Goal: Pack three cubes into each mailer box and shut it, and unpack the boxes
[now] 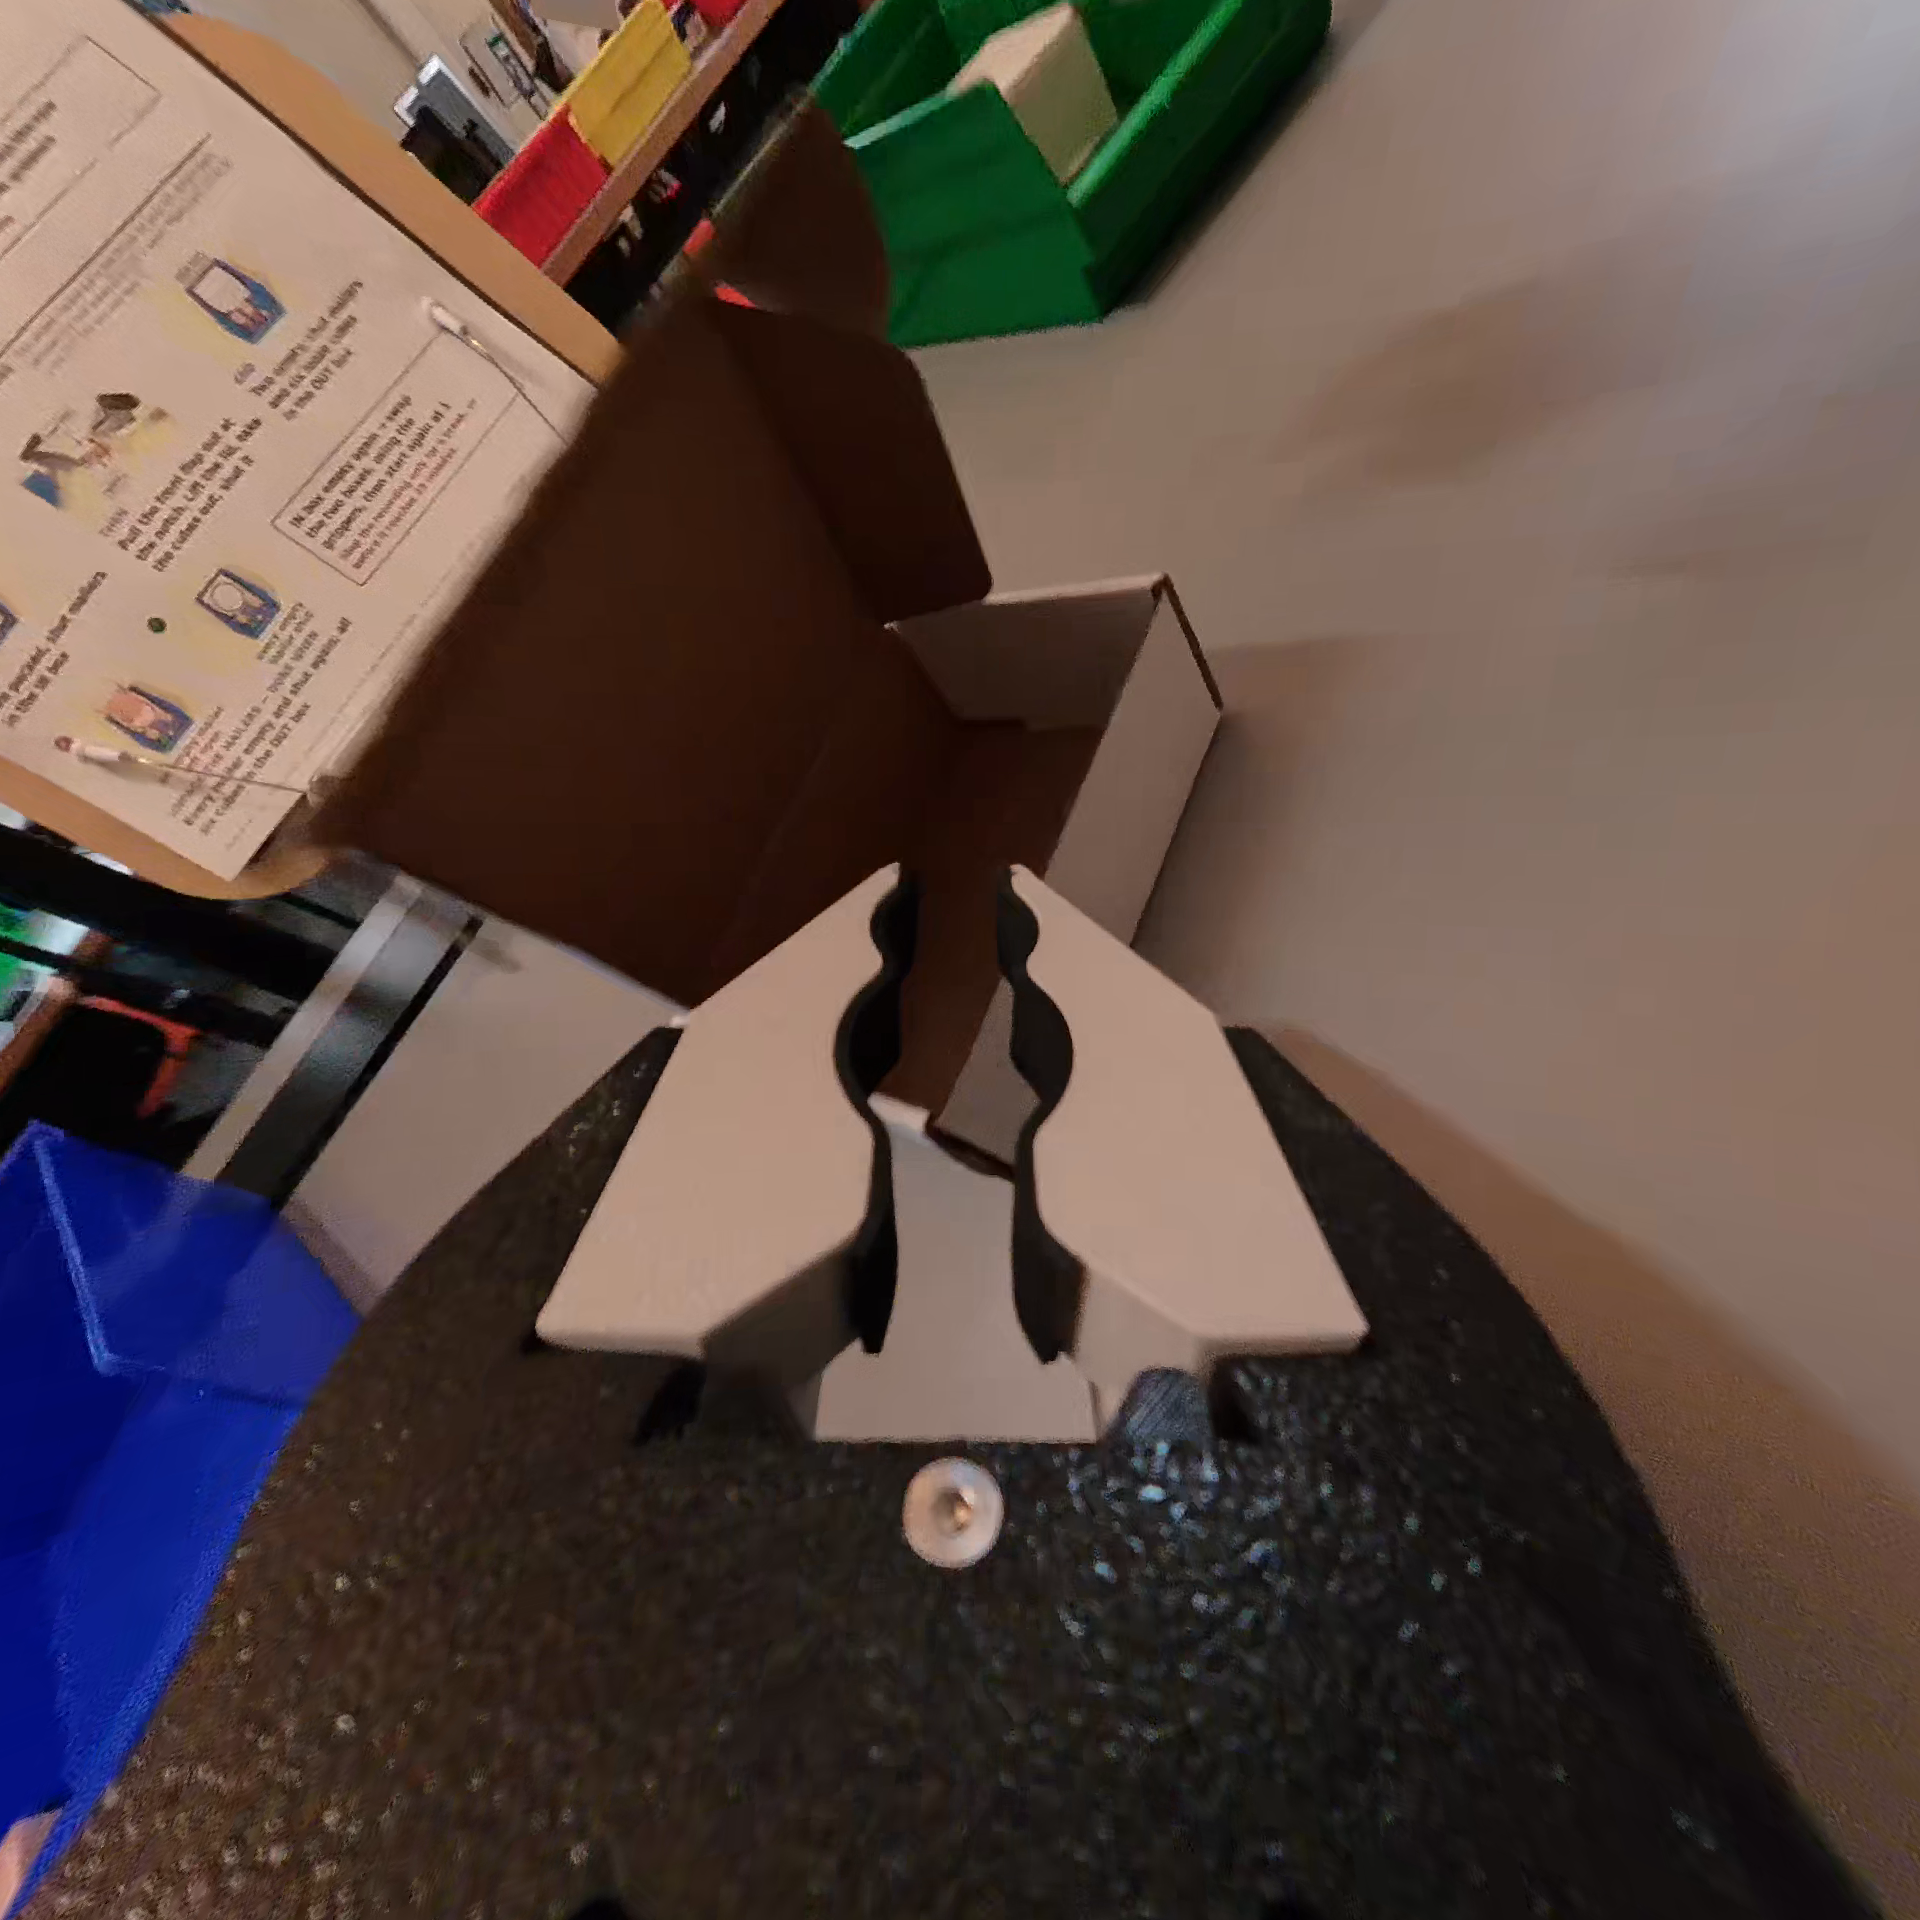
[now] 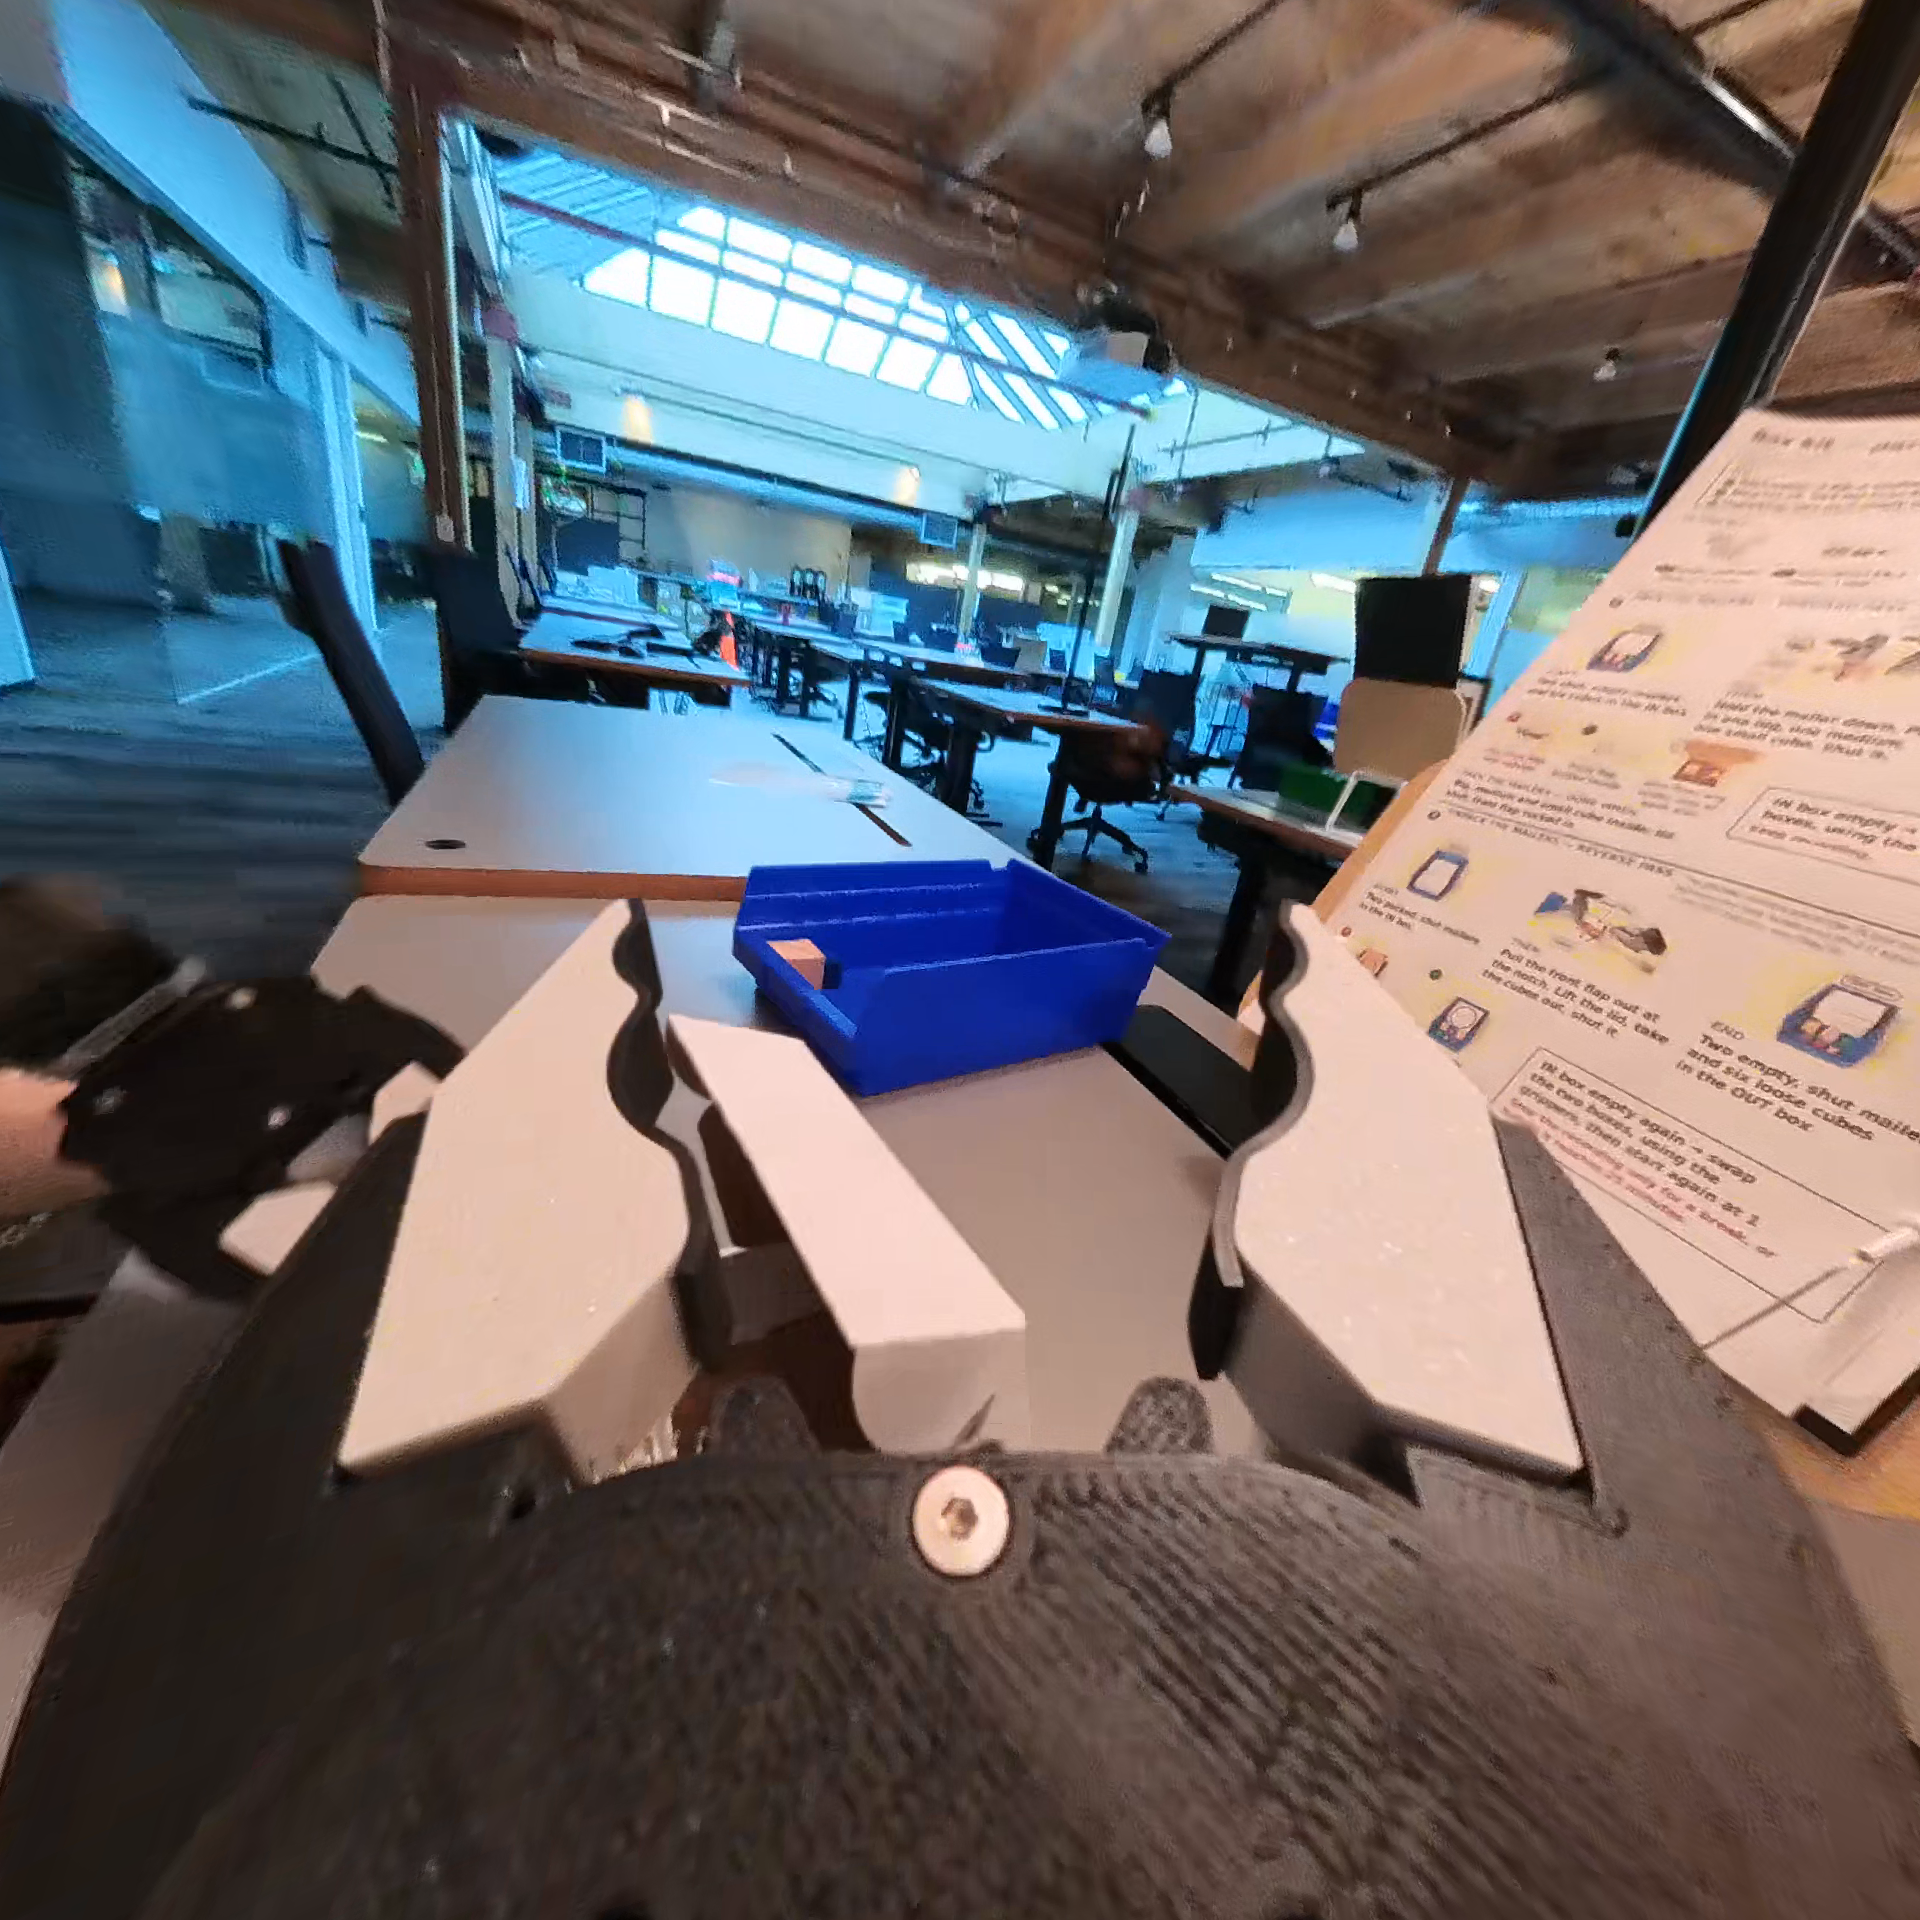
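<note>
An open mailer box [image 1: 1143,748], white outside and brown inside, stands on the table with its lid [image 1: 623,675] raised toward the left. My left gripper [image 1: 956,883] is nearly closed on the box's near wall, whose corner [image 1: 977,1122] sits between the pads. No cube shows inside the box. My right gripper [image 2: 956,920] is open wide, and a white panel of the box [image 2: 831,1195] lies between its fingers without being pinched. A small wooden cube [image 2: 800,961] sits in the blue bin [image 2: 997,987] beyond. The left gripper also shows in the right wrist view [image 2: 239,1091], held by a hand.
A green bin [image 1: 987,208] holding a white box [image 1: 1049,94] stands at the back of the table. The blue bin also shows in the left wrist view [image 1: 125,1403]. A propped instruction sheet [image 1: 208,468] stands behind the mailer, and it also shows at the right in the right wrist view [image 2: 1662,883].
</note>
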`<state>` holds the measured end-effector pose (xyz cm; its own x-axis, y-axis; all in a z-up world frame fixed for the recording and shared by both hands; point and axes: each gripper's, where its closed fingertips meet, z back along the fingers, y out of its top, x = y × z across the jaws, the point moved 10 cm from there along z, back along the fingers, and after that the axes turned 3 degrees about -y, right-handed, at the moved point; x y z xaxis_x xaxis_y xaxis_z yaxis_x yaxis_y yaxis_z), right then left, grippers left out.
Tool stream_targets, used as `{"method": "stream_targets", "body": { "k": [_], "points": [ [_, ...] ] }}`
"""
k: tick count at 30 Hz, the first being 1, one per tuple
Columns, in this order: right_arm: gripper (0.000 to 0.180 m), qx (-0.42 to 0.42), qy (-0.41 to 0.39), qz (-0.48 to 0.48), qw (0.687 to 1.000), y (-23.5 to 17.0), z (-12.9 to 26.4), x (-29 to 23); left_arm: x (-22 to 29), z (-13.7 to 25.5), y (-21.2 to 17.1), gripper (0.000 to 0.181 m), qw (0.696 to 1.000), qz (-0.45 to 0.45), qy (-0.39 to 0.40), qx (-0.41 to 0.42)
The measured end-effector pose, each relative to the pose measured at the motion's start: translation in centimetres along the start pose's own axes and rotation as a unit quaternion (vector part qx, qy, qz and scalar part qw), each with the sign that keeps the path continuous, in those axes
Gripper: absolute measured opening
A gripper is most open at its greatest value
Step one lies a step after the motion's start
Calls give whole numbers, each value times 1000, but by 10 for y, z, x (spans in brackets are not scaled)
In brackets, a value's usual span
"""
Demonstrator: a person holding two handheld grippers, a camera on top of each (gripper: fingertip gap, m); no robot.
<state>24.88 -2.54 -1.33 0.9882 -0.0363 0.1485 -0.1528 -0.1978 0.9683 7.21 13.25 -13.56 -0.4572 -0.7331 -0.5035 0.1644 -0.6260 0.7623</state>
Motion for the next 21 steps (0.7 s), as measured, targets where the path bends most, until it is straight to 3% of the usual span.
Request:
{"method": "stream_targets", "body": {
  "k": [5,7,10,12,15,17,21],
  "points": [
    [114,-10,-8,30,999,-9,31,3,-51,54,-2,15,992,62,-95,49],
    [111,-11,-34,32,999,-23,44,11,-91,77,-13,17,995,50,-82,5],
    [98,-22,-95,14,995,-57,54,24,-176,100,-50,27,984,93,-2,-149],
    [86,-59,-131,51,988,-80,52,26,-236,105,-79,41,949,179,64,-251],
    [94,-148,-183,130,963,-98,43,24,-293,93,-122,73,868,313,46,-383],
    [96,-168,-209,155,951,-106,41,26,-312,79,-145,79,810,377,20,-450],
    [92,-161,-236,135,949,-117,48,33,-334,57,-181,80,729,447,44,-516]
  ]
}}
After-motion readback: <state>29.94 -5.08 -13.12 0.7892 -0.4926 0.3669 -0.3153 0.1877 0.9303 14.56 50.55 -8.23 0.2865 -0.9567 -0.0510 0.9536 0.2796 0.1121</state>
